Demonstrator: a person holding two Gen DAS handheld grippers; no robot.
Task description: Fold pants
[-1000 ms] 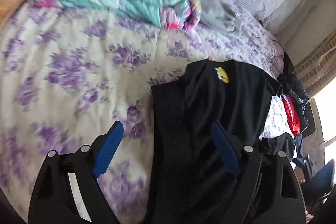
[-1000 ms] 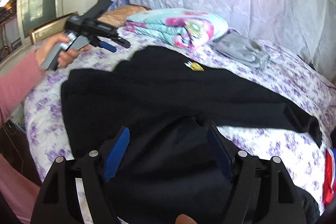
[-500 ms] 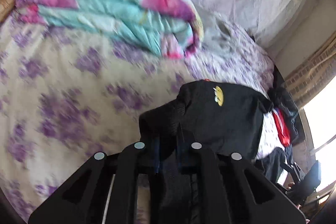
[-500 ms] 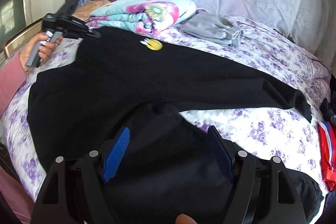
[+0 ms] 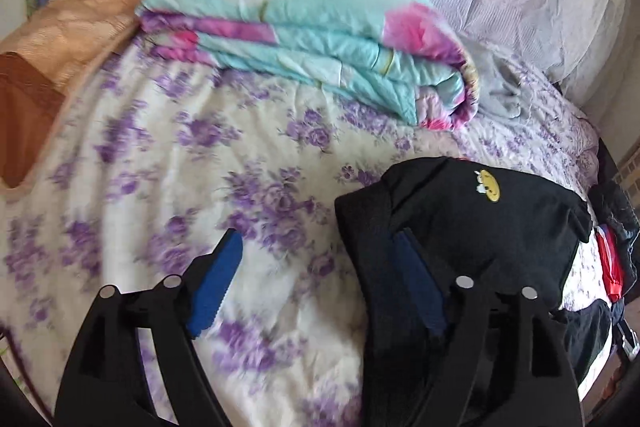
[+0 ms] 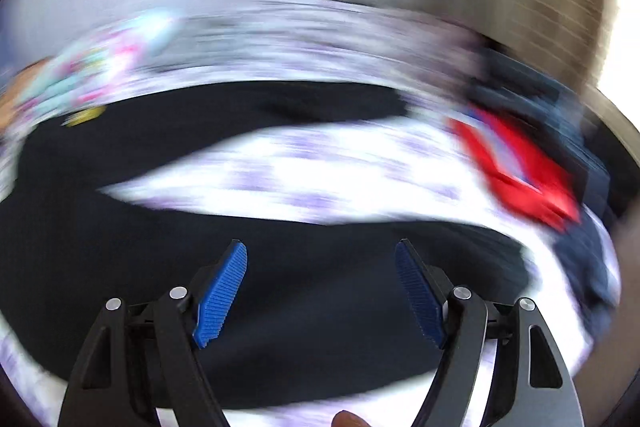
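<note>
The black pants (image 5: 472, 235) lie on the flowered bedspread (image 5: 200, 167), with a small yellow patch (image 5: 489, 187) near the waist. My left gripper (image 5: 320, 287) is open at the waist edge, its right finger over the black cloth and its left finger over the bedspread. In the blurred right wrist view the pants (image 6: 320, 291) spread out with both legs apart. My right gripper (image 6: 320, 287) is open and empty above the near leg.
A folded turquoise and pink quilt (image 5: 320, 39) lies at the back, beside a grey garment (image 5: 500, 87) and an orange pillow (image 5: 72, 27). Red cloth (image 6: 516, 167) and dark clothes pile at the bed's right edge.
My left gripper was shut on the waist edge half a second ago and has opened and let it go. My right gripper swung quickly to the right along the pants, staying open.
</note>
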